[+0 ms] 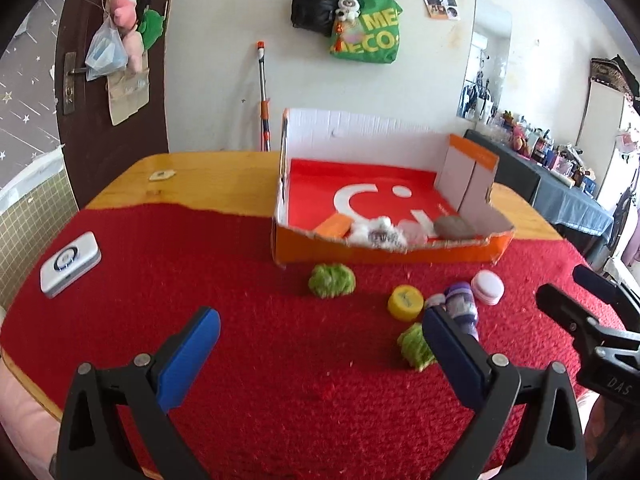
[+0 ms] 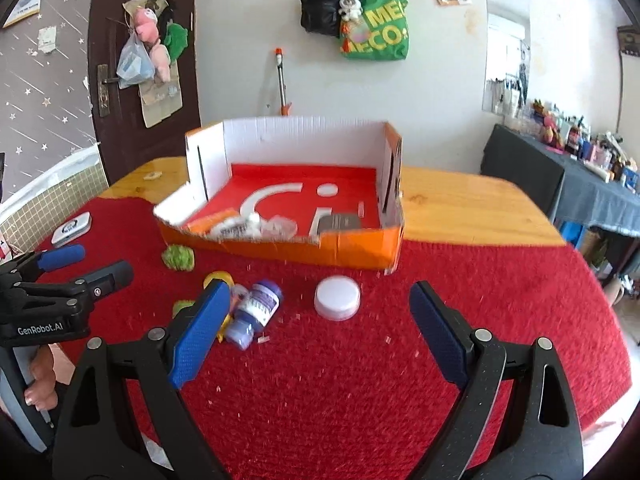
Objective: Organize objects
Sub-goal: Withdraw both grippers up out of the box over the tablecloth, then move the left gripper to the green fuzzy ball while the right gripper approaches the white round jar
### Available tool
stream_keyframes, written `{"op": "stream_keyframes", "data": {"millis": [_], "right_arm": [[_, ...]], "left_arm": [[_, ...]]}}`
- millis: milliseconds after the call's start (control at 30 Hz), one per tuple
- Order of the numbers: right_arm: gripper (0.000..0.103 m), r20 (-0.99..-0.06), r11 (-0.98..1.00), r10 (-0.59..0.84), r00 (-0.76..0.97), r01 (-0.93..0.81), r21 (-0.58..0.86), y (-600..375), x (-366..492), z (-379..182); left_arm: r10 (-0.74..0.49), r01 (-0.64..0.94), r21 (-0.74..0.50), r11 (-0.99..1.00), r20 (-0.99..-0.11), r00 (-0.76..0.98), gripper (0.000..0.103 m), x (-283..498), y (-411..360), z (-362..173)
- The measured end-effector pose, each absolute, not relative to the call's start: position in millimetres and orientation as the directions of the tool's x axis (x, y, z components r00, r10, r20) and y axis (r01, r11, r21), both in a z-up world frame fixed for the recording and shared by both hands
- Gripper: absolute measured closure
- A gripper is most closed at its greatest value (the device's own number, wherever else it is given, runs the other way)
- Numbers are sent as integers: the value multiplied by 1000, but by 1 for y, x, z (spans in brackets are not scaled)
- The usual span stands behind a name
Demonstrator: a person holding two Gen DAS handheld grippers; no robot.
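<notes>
We note a wooden desk, its near part covered by a red cloth. On the far half of the cloth sits an open orange cardboard box with a red floor and white inner walls; the near wall is torn low. Inside, against that near wall, lie an orange packet, a white fluffy item, a grey flat item — details blurred.

Left gripper: jaws wide open, nothing between them, hovering over bare cloth at the near side. Right gripper: jaws wide open too, holding nothing, facing the box.

Loose things on the cloth, near side of the box:
- white rectangular device, far left, well apart from the rest
- purple-capped bottle lying on its side, just beside the right gripper's left finger
- round white-and-pink lid-like container, right of the bottle, between the right gripper's fingers in view
- green fuzzy ball, close to the box's near left corner
- yellow cap, between green ball and bottle
- second green fuzzy piece, nearest to us, partly hidden behind the left gripper's right finger
</notes>
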State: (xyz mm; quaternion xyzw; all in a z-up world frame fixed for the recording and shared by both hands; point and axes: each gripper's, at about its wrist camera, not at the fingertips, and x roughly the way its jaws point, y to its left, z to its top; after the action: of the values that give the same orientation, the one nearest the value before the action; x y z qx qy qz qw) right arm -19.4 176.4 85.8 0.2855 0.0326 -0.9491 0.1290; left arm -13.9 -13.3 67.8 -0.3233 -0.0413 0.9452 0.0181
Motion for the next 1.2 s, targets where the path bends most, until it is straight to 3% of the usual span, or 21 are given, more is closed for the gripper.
{"op": "stream_keyframes", "data": {"millis": [333, 1200], "right_arm": [[11, -622, -966, -240, -745, 248, 75, 182, -25, 56], [11, -688, -968, -229, -689, 235, 86, 184, -54, 46]], "left_arm": [[44, -11, -56, -998, -631, -774, 0, -9, -9, 50], [25, -9, -27, -1000, -697, -717, 0, -40, -14, 40]]}}
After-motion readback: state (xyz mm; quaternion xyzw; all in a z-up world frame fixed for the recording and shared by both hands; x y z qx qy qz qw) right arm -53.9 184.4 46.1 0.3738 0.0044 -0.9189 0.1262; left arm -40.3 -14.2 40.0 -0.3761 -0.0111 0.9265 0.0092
